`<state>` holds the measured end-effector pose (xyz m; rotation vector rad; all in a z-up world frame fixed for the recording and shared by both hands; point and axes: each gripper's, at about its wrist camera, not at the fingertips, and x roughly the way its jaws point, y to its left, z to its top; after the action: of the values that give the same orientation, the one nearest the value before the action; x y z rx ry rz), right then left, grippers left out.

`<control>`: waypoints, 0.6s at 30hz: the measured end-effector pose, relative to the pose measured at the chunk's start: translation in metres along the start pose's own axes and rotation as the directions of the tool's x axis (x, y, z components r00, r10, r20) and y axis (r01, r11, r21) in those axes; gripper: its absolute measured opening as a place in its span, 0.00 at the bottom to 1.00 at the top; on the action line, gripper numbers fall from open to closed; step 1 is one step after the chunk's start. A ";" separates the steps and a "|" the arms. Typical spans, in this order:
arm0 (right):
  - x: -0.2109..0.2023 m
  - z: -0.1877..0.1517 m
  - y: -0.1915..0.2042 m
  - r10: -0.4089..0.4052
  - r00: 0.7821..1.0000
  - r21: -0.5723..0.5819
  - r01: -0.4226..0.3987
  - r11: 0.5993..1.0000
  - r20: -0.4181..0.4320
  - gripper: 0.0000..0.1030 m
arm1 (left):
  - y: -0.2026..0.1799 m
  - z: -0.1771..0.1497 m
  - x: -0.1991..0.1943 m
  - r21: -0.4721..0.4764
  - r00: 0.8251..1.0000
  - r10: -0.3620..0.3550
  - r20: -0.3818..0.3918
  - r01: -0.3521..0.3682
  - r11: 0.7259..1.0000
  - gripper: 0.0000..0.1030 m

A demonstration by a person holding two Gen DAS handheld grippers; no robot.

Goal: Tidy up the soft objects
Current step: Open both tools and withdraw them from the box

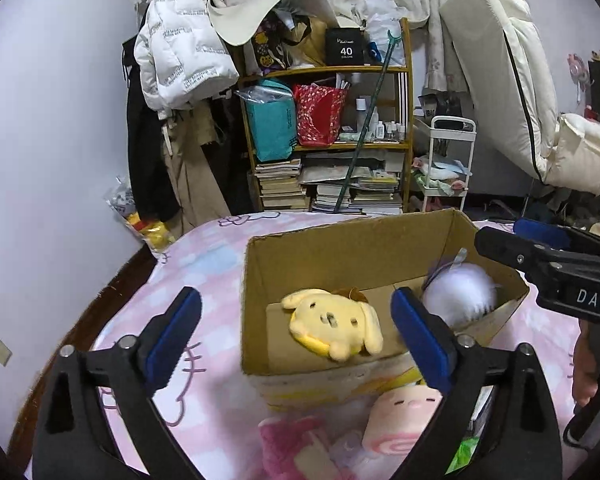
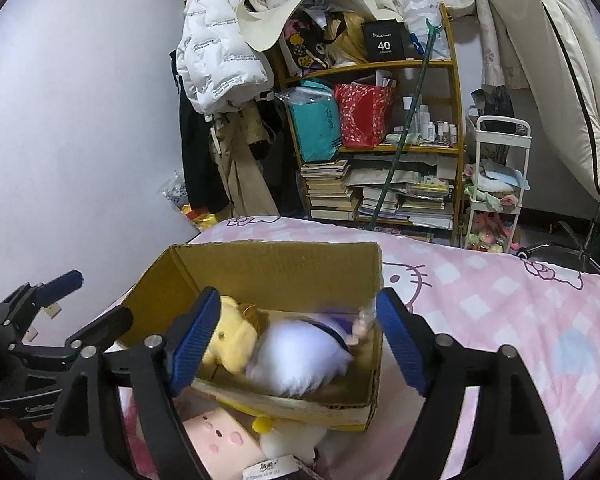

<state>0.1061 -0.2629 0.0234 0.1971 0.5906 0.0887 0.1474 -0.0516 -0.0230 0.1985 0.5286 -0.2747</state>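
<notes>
An open cardboard box (image 1: 320, 256) (image 2: 260, 268) stands on the pink bed. Inside lie a yellow dog plush (image 1: 334, 322) (image 2: 232, 338) and a white fluffy plush (image 1: 458, 292) (image 2: 300, 360), which is blurred in the right wrist view. My left gripper (image 1: 296, 336) is open and empty, just in front of the box. My right gripper (image 2: 296, 340) is open above the box, over the white plush; it also shows at the right of the left wrist view (image 1: 540, 264). A pink-faced plush (image 1: 400, 420) (image 2: 216, 436) and a pink towel-like soft item (image 1: 292, 448) lie in front of the box.
The pink Hello Kitty bedsheet (image 2: 500, 320) covers the bed. Behind it stand a cluttered wooden bookshelf (image 1: 332, 140), hanging coats (image 1: 180, 60), a white trolley (image 2: 496, 184) and a folded mattress (image 1: 508, 80). A white plush with a yellow part (image 2: 292, 436) lies in front of the box.
</notes>
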 end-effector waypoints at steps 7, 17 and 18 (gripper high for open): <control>-0.016 -0.002 0.011 -0.012 1.000 -0.018 0.012 1.000 0.009 1.00 | -0.002 -0.005 -0.023 0.034 1.000 0.029 -0.007 -0.029 0.999 0.96; -0.058 -0.008 0.024 -0.020 0.999 -0.029 0.021 0.999 0.032 1.00 | 0.010 -0.013 -0.050 0.003 0.997 0.045 -0.070 -0.045 0.999 0.96; -0.062 -0.008 0.024 -0.021 0.999 -0.029 0.022 0.999 0.036 1.00 | 0.012 -0.014 -0.054 -0.006 0.996 0.045 -0.082 -0.045 0.999 0.96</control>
<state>0.0498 -0.2464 0.0555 0.1634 0.5558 0.0730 0.0999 -0.0259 -0.0055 0.2148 0.6060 -0.2213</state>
